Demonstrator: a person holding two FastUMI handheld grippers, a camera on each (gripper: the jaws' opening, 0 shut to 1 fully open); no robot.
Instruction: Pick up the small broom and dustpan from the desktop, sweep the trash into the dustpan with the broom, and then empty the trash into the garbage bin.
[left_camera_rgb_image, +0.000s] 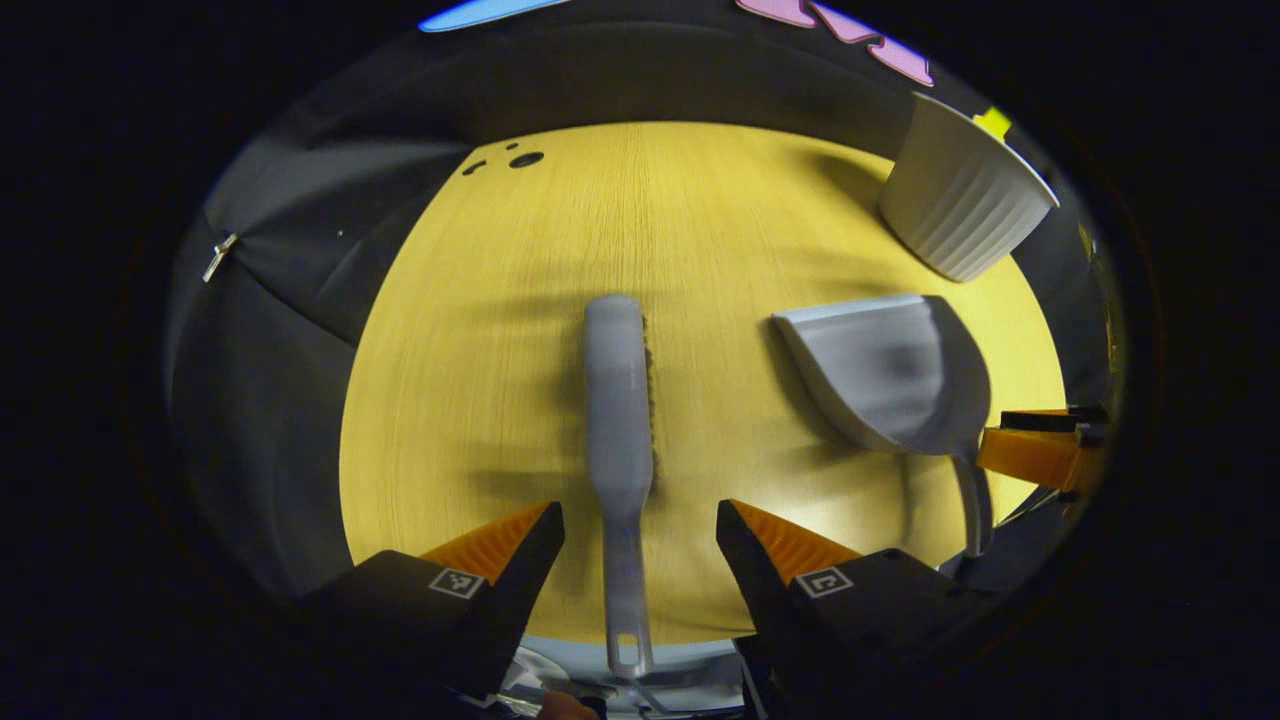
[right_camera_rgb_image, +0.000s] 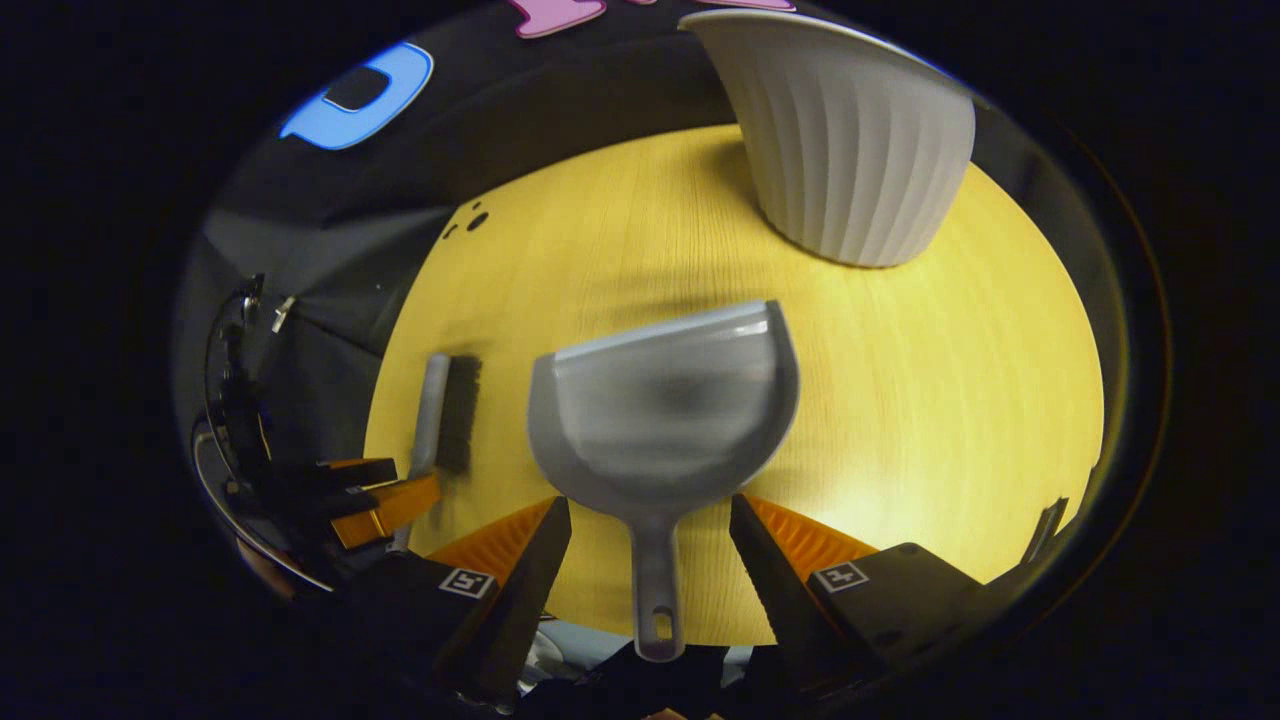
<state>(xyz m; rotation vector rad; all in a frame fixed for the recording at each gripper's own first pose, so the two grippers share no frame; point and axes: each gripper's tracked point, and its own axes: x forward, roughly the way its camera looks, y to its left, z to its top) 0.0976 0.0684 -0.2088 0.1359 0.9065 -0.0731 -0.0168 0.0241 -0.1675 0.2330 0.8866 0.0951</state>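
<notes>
**On the yellow surface: broom and dustpan each framed by a spread hand-held gripper**

On the yellow wood-grain surface (left_camera_rgb_image: 700, 220), the small grey broom (left_camera_rgb_image: 618, 400) lies lengthwise, its bristle edge turned to the right in the left gripper view and its slim handle running back toward the camera. The left hand-held gripper (left_camera_rgb_image: 640, 525) stands released: its two fingers are spread wide, one on each side of the broom's handle, with clear gaps between each finger and the handle; neither touches it.

To the right of the broom in that view lies the grey dustpan (left_camera_rgb_image: 885, 365), its mouth facing away and its handle pointing back toward the near edge. Beyond it, at the far right corner of the surface, stands a white ribbed garbage bin (left_camera_rgb_image: 960, 195).

In the right gripper view, the dustpan (right_camera_rgb_image: 665, 405) lies straight ahead, its handle running back between the fingers of the right hand-held gripper (right_camera_rgb_image: 650, 520). These fingers too are spread apart, flanking the handle just below the pan's body without pressing on it. The broom (right_camera_rgb_image: 445, 410) lies to the left, with the left hand-held gripper (right_camera_rgb_image: 375, 495) at its handle end. The bin (right_camera_rgb_image: 850, 140) stands beyond the dustpan.
</notes>
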